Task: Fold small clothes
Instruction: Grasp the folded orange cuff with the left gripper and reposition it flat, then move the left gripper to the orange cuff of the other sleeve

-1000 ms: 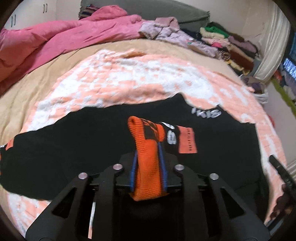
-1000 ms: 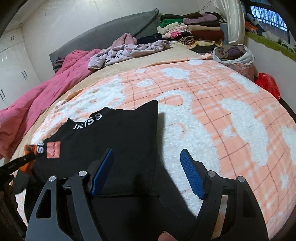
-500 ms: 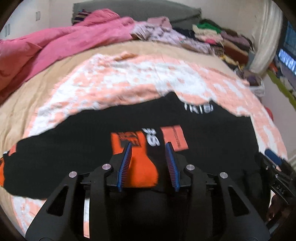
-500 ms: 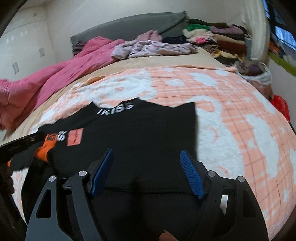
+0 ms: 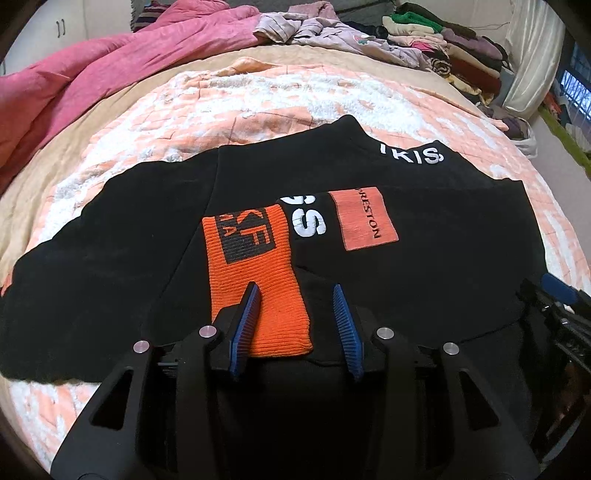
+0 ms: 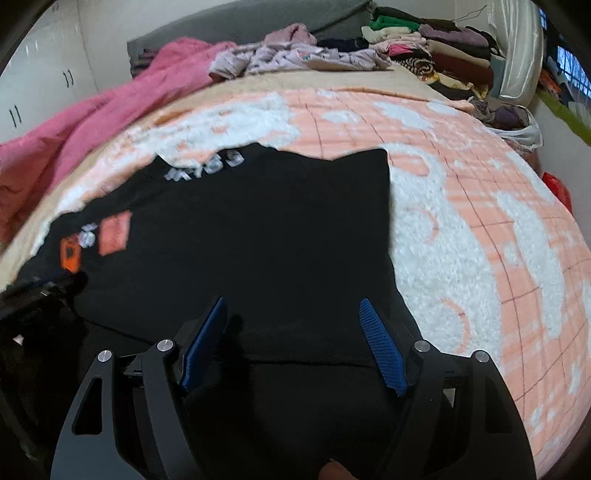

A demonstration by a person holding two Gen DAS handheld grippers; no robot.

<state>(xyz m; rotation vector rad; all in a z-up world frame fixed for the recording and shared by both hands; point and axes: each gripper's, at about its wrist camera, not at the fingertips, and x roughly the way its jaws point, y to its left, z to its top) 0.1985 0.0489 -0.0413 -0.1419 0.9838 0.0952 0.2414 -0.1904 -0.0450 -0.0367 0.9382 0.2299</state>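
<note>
A black sweater [image 5: 443, 266] with white lettering and an orange patch [image 5: 364, 218] lies spread on the bed. Its sleeve is folded across the body, and the orange ribbed cuff [image 5: 255, 266] lies flat on top. My left gripper [image 5: 294, 288] hovers low over the cuff's near end. Its jaws are opening, with the cuff between them and no pad pressing on it. My right gripper [image 6: 291, 301] stands open above the sweater [image 6: 277, 229] near its right side, nothing pinched. The cuff [image 6: 70, 256] shows small at the far left of the right wrist view.
An orange-and-white fleece blanket [image 5: 258, 99] covers the bed. A pink duvet [image 5: 92, 74] is bunched at the back left, lilac clothes [image 5: 314, 29] lie at the back, and a stack of folded clothes [image 5: 443, 48] is at the back right. A plastic bag [image 6: 517, 125] sits beside the bed.
My left gripper has let go of the orange cuff, which now lies flat on the sweater, and its jaws have widened. My right gripper has shifted left, over the black sweater.
</note>
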